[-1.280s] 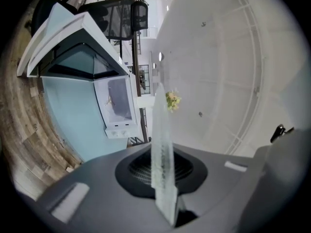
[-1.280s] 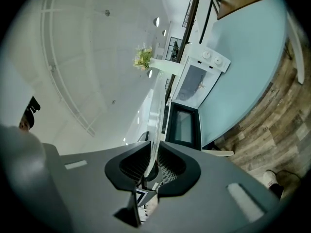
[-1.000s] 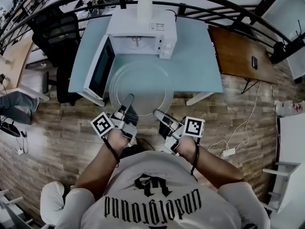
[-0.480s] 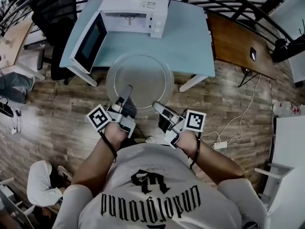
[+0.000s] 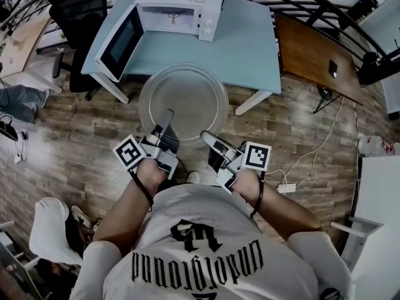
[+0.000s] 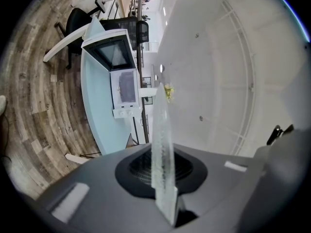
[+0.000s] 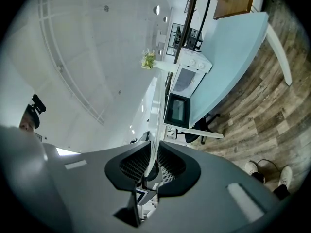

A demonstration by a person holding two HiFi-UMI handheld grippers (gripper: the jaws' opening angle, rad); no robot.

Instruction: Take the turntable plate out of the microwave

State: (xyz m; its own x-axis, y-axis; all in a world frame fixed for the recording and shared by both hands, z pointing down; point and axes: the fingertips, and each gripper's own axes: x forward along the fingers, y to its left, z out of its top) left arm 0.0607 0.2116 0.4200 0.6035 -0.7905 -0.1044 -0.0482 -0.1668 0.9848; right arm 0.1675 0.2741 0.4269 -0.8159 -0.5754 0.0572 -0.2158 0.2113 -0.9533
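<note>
Holding the plate by its near rim, both grippers have it well out in front of the microwave, clear of the open cavity. It hangs mostly over the floor, with only its far rim toward the microwave overlapping the table edge in the head view.

The left gripper has its jaws drawn nearly together, pinching the glass edge between the pads. The right gripper does the same a little farther along the rim, on the side away from the microwave's door.

The removal looks essentially done; what remains, as I judge it, is to carry the plate safely. Doing that well means keeping both grips equally firm and moving the two as one, since any twist between them would lever on thin glass. With all the weight hanging on the microwave side of the pads, the plate wants to droop, so keep the wrists level.

Count: one plate, one microwave, one door standing open, one table under it, two grippers.
</note>
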